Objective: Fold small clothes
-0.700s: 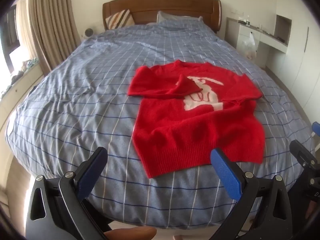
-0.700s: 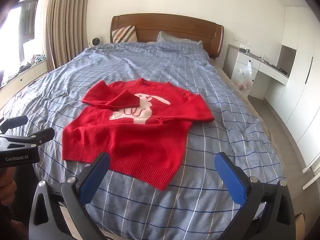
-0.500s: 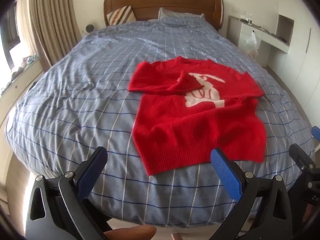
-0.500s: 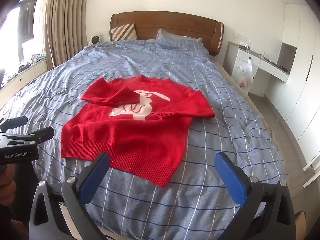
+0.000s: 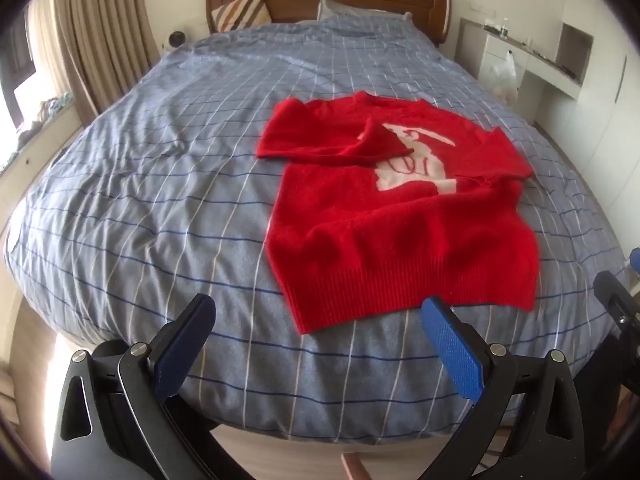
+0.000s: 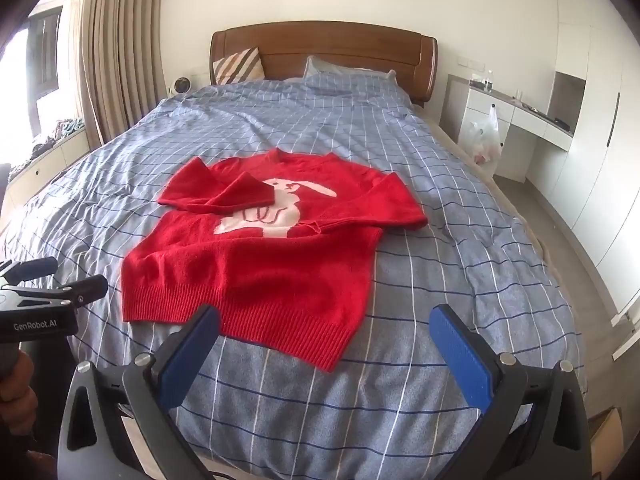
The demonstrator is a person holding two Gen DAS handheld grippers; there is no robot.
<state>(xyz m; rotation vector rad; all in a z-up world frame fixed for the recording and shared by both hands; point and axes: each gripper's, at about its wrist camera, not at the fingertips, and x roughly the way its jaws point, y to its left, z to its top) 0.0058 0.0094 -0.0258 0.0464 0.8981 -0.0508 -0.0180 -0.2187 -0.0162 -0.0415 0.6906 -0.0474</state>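
A small red sweater (image 5: 400, 216) with a white rabbit on the chest lies face up on the blue checked bed (image 5: 160, 168). Both sleeves are folded in over the chest. Its ribbed hem points toward me. It also shows in the right wrist view (image 6: 264, 256). My left gripper (image 5: 320, 336) is open and empty, above the bed's foot edge, short of the hem. My right gripper (image 6: 328, 340) is open and empty, just short of the hem's near corner. The left gripper's body (image 6: 40, 300) shows at the left edge of the right wrist view.
A wooden headboard (image 6: 324, 48) and pillows (image 6: 240, 66) stand at the far end. Curtains and a window ledge (image 6: 48, 140) run along the left. A white desk (image 6: 516, 120) with a plastic bag (image 6: 486, 136) and wardrobes stand on the right.
Both grippers have moved slightly forward toward the bed, so the sweater sits a little nearer in view. Both stay open. The sweater has not moved.
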